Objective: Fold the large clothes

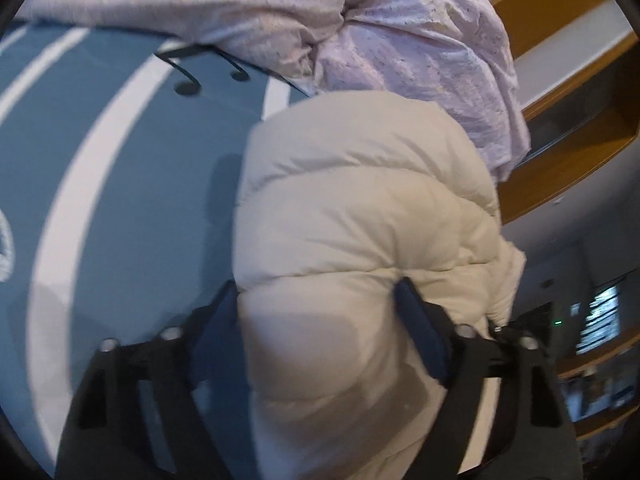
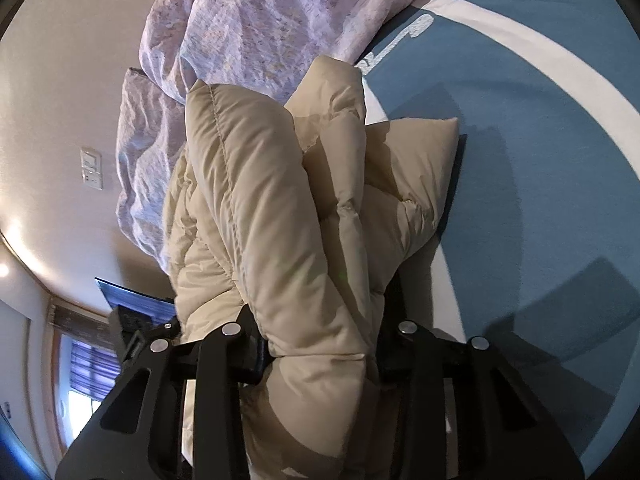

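- My left hand-held gripper (image 1: 320, 312) pinches a thick bunch of the cream puffer jacket (image 1: 360, 208); the right hand-held gripper (image 2: 320, 328) clamps another.
- Both lift it above the blue bedsheet (image 2: 520, 160), beside the lilac duvet (image 1: 420, 40), probably to let its bulk hang straight for folding.

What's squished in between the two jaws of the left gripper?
A bunched fold of the beige puffer jacket fills the gap in the left gripper, seen in the left wrist view.

Cream quilted puffer jacket (image 1: 360, 220), bunched and puffy, lifted above the blue bedspread (image 1: 132, 184)
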`<action>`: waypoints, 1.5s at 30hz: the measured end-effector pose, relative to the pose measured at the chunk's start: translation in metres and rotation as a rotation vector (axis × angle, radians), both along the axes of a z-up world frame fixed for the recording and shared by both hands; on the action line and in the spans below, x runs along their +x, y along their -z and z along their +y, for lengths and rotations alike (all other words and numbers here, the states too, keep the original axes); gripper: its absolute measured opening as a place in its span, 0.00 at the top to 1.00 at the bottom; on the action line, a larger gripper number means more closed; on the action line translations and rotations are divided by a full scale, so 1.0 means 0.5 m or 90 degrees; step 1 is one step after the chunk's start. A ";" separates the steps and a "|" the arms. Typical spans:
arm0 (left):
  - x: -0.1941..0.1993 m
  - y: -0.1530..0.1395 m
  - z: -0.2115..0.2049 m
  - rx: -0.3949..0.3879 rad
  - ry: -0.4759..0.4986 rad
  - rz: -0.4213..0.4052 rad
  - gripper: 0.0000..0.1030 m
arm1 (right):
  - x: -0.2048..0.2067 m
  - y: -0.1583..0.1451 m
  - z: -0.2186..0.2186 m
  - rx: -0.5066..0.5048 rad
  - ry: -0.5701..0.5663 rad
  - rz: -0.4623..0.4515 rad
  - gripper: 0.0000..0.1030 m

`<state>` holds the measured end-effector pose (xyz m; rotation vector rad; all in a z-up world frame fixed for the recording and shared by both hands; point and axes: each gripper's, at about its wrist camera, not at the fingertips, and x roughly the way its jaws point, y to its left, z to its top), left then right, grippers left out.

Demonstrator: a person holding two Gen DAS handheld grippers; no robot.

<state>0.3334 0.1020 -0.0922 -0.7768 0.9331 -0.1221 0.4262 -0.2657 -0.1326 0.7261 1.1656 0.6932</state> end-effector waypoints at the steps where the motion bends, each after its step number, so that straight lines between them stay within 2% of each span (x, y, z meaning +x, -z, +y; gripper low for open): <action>1: 0.001 0.001 -0.001 -0.011 0.003 -0.007 0.39 | 0.001 -0.002 0.002 0.006 -0.002 -0.001 0.66; 3: 0.000 -0.005 0.000 -0.010 0.008 -0.021 0.53 | 0.005 -0.006 0.010 0.017 -0.010 -0.006 0.68; 5: -0.006 -0.012 0.008 -0.014 0.009 -0.034 0.61 | 0.008 -0.011 0.020 0.023 -0.017 -0.011 0.70; 9: -0.022 -0.030 0.045 -0.028 -0.005 -0.068 0.71 | 0.016 -0.022 0.053 0.039 -0.035 -0.017 0.73; 13: -0.038 -0.056 0.093 -0.022 -0.028 -0.100 0.73 | 0.035 -0.052 0.118 0.056 -0.068 -0.036 0.75; 20: -0.066 -0.082 0.195 -0.009 -0.090 -0.146 0.75 | 0.082 -0.086 0.267 0.035 -0.132 -0.073 0.77; 26: -0.063 -0.071 0.248 0.025 -0.118 -0.152 0.75 | 0.116 -0.085 0.335 0.010 -0.149 -0.102 0.77; 29: -0.056 -0.052 0.263 0.050 -0.127 -0.137 0.75 | 0.122 -0.056 0.351 -0.025 -0.147 -0.091 0.77; 31: -0.053 -0.036 0.269 0.069 -0.130 -0.124 0.74 | 0.113 -0.041 0.342 -0.026 -0.145 -0.081 0.76; 34: -0.049 -0.027 0.268 0.093 -0.131 -0.111 0.73 | 0.100 -0.038 0.328 -0.041 -0.129 -0.078 0.67; 36: -0.047 -0.034 0.260 0.121 -0.133 -0.103 0.67 | 0.089 -0.054 0.323 -0.090 -0.116 -0.097 0.53; 37: -0.048 -0.042 0.253 0.148 -0.137 -0.096 0.65 | 0.079 -0.069 0.318 -0.122 -0.106 -0.114 0.51; 39: -0.056 -0.059 0.243 0.199 -0.149 -0.085 0.57 | 0.064 -0.096 0.307 -0.160 -0.091 -0.145 0.40; 42: -0.068 -0.086 0.234 0.255 -0.166 -0.086 0.45 | 0.042 -0.151 0.289 -0.201 -0.051 -0.210 0.37; 45: -0.072 -0.114 0.224 0.299 -0.174 -0.095 0.41 | 0.026 -0.196 0.294 -0.208 -0.037 -0.259 0.37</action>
